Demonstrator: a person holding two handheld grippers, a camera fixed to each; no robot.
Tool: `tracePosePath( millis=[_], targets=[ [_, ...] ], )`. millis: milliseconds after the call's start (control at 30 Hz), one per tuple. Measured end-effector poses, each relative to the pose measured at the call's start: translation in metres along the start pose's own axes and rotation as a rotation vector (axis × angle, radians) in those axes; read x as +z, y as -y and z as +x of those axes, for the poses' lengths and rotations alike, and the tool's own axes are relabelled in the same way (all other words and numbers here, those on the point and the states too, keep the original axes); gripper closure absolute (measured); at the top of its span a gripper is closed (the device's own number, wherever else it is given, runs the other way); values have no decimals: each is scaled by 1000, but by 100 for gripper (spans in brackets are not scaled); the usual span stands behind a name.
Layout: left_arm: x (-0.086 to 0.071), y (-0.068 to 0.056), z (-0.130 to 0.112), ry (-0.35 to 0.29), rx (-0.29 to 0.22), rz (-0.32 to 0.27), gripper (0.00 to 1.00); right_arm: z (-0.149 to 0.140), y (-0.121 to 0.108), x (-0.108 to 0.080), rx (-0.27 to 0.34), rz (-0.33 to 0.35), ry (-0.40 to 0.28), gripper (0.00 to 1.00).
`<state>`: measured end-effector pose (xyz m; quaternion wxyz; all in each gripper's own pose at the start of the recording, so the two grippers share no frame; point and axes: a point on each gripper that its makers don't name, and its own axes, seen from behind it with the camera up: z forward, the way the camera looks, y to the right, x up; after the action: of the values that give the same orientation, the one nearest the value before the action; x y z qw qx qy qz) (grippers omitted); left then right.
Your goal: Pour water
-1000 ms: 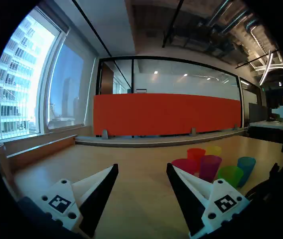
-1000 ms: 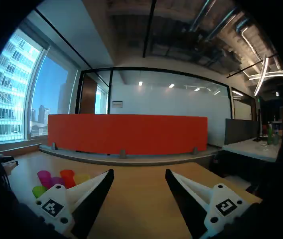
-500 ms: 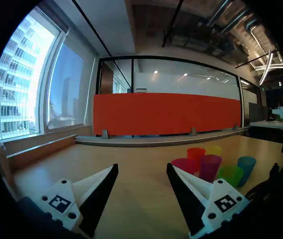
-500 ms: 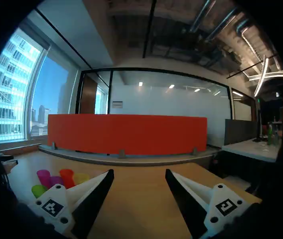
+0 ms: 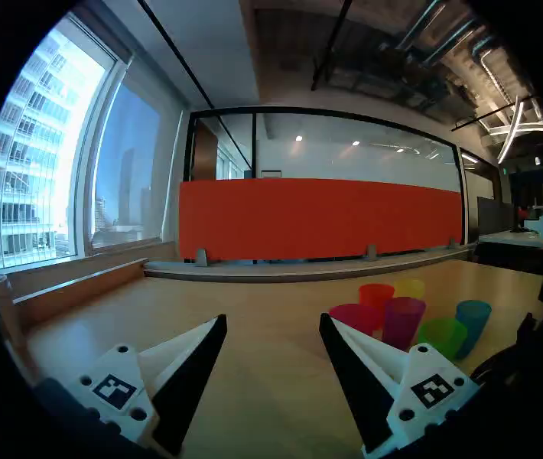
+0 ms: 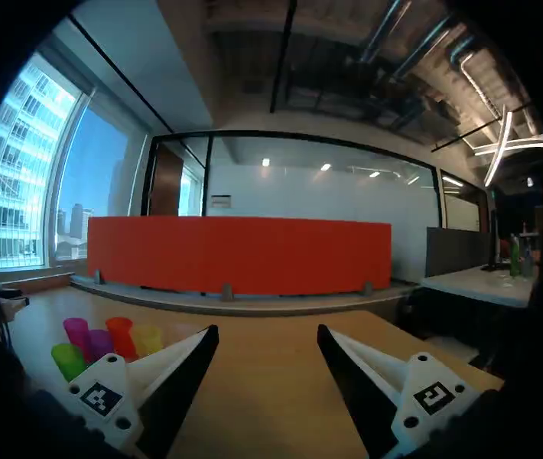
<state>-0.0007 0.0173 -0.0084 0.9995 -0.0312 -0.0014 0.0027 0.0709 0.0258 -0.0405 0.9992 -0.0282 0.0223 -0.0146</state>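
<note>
A cluster of coloured plastic cups stands on the wooden table. In the left gripper view it lies ahead to the right: a purple cup (image 5: 403, 321), a pink cup (image 5: 354, 317), a red cup (image 5: 376, 295), a yellow cup (image 5: 410, 288), a green cup (image 5: 442, 335) and a blue cup (image 5: 473, 323). My left gripper (image 5: 271, 336) is open and holds nothing, just left of the cups. In the right gripper view the cups (image 6: 107, 342) sit low at the left. My right gripper (image 6: 266, 344) is open too, with bare table between its fingers.
The wooden table (image 5: 271, 306) ends at an orange divider panel (image 5: 317, 218) at the back. Large windows (image 5: 34, 191) run along the left. Another desk (image 6: 486, 284) with small items stands at the right, past a gap.
The right gripper has shifted slightly, so the cups sit a little higher and more in sight in its view. The left gripper has stayed still.
</note>
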Motion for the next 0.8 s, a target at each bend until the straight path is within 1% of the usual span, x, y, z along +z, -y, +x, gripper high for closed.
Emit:
tracePosePath(
  millis=[200, 400, 500, 633, 800],
  targets=[
    [-1, 0, 0, 0, 0, 0, 10, -12, 0, 5, 0, 15, 4, 0],
    [0, 0, 0, 0, 0, 0, 10, -22, 4, 15, 16, 33, 2, 0],
    [0, 0, 0, 0, 0, 0, 10, -22, 7, 22, 25, 36, -9, 0],
    [0, 0, 1, 0, 0, 0, 10, -21, 11, 28, 10, 38, -29, 0],
    [0, 0, 0, 0, 0, 0, 11, -26, 17, 34, -15, 40, -30, 0]
  ],
)
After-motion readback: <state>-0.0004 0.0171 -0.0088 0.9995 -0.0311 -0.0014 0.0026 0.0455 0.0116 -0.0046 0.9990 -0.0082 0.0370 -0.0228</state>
